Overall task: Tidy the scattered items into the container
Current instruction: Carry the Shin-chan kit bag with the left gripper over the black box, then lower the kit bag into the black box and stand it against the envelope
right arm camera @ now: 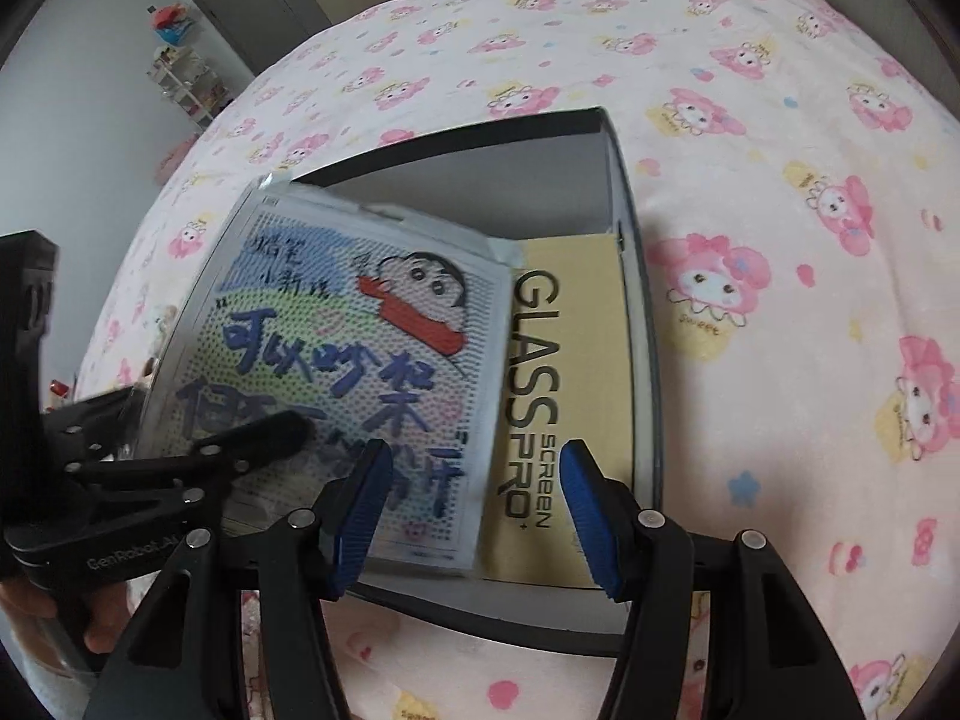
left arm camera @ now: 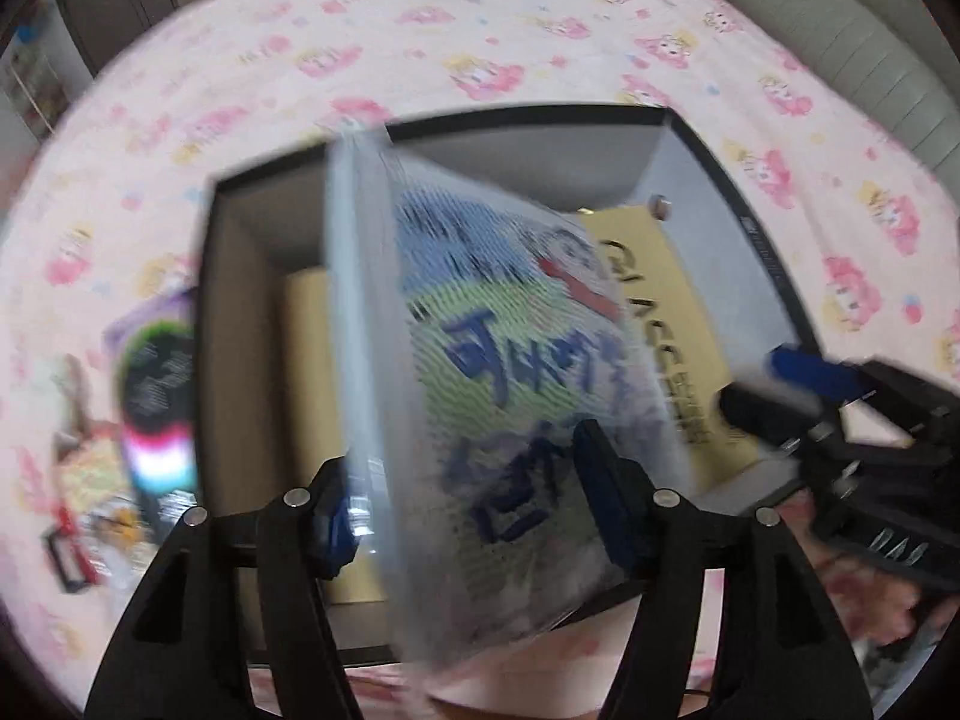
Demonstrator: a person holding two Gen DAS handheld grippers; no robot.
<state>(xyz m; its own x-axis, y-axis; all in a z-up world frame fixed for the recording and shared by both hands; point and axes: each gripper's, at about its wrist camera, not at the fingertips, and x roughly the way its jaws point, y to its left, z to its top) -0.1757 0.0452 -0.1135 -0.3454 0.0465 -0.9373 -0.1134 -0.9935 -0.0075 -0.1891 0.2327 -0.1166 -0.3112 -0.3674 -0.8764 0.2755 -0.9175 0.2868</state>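
Plastic cartoon packet [left arm camera: 510, 372] clenched btwn left tongs [left arm camera: 474, 516], over box [right arm camera: 630, 192]; right tongs [right arm camera: 474, 516] released.

One box [right arm camera: 630, 192], two flat packets [right arm camera: 360, 360].

The left gripper [left arm camera: 468, 504] fills the bottom of its own view, its blue-padded fingers [left arm camera: 612, 504] spread fairly wide yet pressed against either side of what sits between them. In the right wrist view it enters from the lower left, with a bare hand [right arm camera: 36, 606] at the frame's left edge. The right gripper [right arm camera: 474, 498] sits at the bottom centre of its view, jaws parted and empty. From the left view it reaches in from the right edge.
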